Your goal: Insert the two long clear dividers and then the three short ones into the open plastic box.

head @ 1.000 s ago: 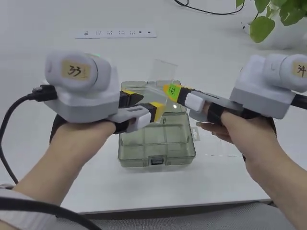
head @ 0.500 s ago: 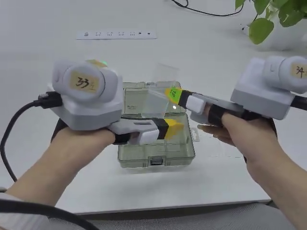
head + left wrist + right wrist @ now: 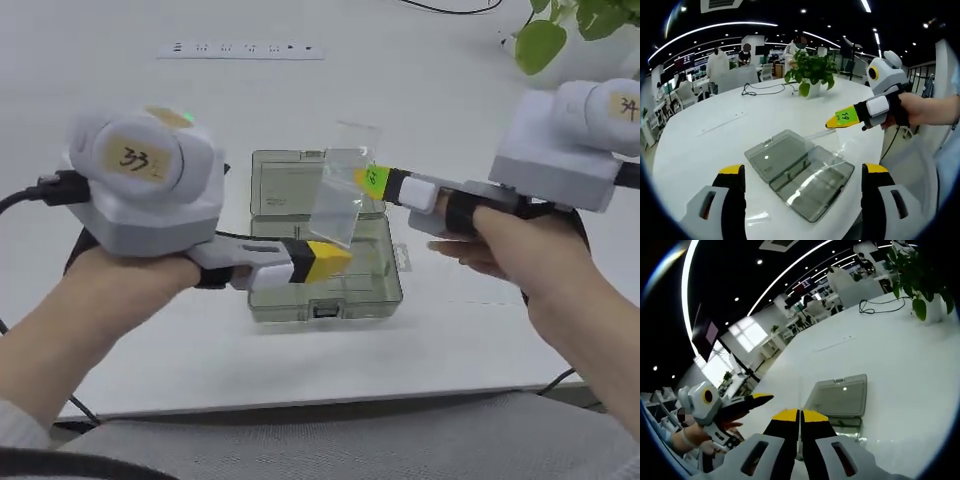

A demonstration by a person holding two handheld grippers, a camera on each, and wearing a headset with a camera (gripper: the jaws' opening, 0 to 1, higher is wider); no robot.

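Observation:
The open smoky-clear plastic box [image 3: 375,290] lies on the white table, its lid [image 3: 285,180] folded back flat. A clear divider [image 3: 338,200] hangs tilted above the box, with my right gripper [image 3: 368,178] shut on its upper edge. In the right gripper view the divider [image 3: 800,385] shows edge-on as a thin line between the shut jaws of the right gripper [image 3: 800,413]. My left gripper [image 3: 330,260] hovers over the box's front left part. In the left gripper view the left gripper [image 3: 802,170] is wide open with nothing in it, framing the box [image 3: 805,175] and the right gripper [image 3: 832,122].
A white power strip [image 3: 240,48] lies at the back of the table, and a potted plant [image 3: 560,25] with a black cable stands at the back right. A small clear piece [image 3: 757,217] lies on the table near the left jaw. The table's front edge [image 3: 320,405] is close below the box.
My left gripper has dropped from beside the divider to low over the box's front. The right gripper still holds the divider above the box.

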